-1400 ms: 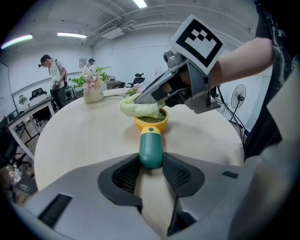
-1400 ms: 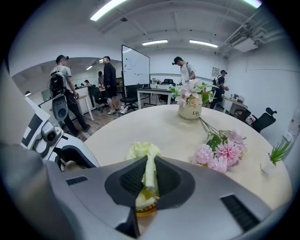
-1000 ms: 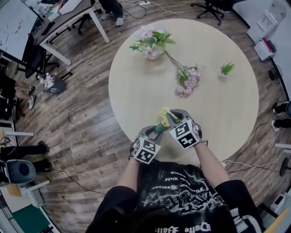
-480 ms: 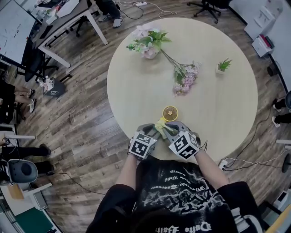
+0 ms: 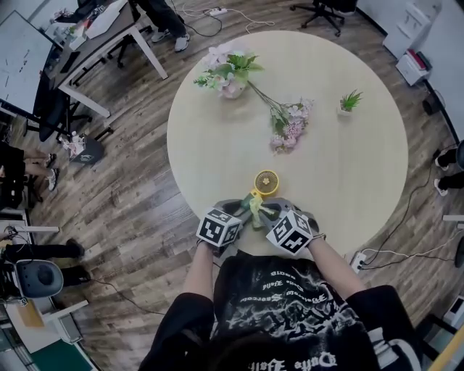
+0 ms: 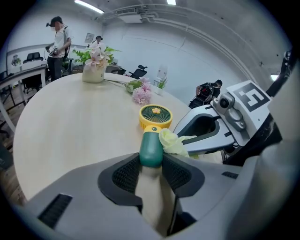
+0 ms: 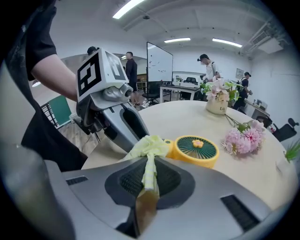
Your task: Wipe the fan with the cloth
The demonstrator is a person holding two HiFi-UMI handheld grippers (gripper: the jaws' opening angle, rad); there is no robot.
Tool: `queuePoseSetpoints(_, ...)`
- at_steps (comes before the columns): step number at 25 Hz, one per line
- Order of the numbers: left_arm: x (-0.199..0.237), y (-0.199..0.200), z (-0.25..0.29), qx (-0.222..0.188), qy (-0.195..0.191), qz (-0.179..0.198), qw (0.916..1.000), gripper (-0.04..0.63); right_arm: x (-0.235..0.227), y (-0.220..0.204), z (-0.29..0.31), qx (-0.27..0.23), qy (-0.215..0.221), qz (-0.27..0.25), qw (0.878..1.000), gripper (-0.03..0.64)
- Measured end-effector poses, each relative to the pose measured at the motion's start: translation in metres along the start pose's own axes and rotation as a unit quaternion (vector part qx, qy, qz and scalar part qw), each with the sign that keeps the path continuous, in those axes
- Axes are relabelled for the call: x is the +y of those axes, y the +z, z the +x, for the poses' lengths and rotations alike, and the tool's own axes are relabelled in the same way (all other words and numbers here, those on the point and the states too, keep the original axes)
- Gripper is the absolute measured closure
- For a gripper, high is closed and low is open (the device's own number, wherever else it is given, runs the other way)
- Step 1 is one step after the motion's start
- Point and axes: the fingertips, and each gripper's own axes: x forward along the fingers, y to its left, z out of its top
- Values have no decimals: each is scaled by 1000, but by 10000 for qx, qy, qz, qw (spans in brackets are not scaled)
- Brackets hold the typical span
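Near edge of the round table (image 5: 348, 167): my left tongs (image 5: 243, 211) are clamped on the green handle (image 6: 151, 149) of the little yellow fan (image 5: 266, 181). My right tongs (image 5: 267, 213) pinch a pale yellow cloth (image 7: 149, 146), which bunches out just in front of their tips. The two pairs of tongs sit close together, and the cloth touches the neck where handle meets head.

The split looks deliberate. Gripping by the handle steadies the fan and leaves its round head free. The green grille (image 7: 197, 149) faces up and appears to rest on the tabletop, open to the wiping hand. The cloth is held by one end so that a loose wad sticks out to rub with. I judge the wiping to be at the neck, with the grille not yet covered.

The table is pale, smooth and matte. Farther back it carries a vase of flowers (image 5: 230, 76), a loose spray of pink blossoms (image 5: 288, 127) and a tiny potted plant (image 5: 349, 103), all well apart from the fan.

Around it lies an open office with a dark wood-plank floor (image 5: 130, 188), a second table (image 5: 109, 29) and an office chair (image 5: 326, 7). There is also a whiteboard (image 7: 159, 61), ceiling strip lights and several people standing in the background.
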Motion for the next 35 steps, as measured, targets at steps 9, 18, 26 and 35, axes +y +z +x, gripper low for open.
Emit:
queuePoseSetpoints(9,0,3,1,50,76,-123,9999,423,-34,-1,-6,-264,-783,1189,9895,574)
queuePoseSetpoints(18,1,4,-1,-10,-36,-362,9993,423,-49,-8,-17,-388,-1100,1684,9788,574)
queuePoseSetpoints(26,-1,3,-1,106,-68,-129,9998,423,-85,-21,-38,-440,-1464,1982,9682,574)
queuePoseSetpoints(35,1,-1,6,498,110,732,9960,423,-119,-30,-38,-175,-1458,1799,9727,574)
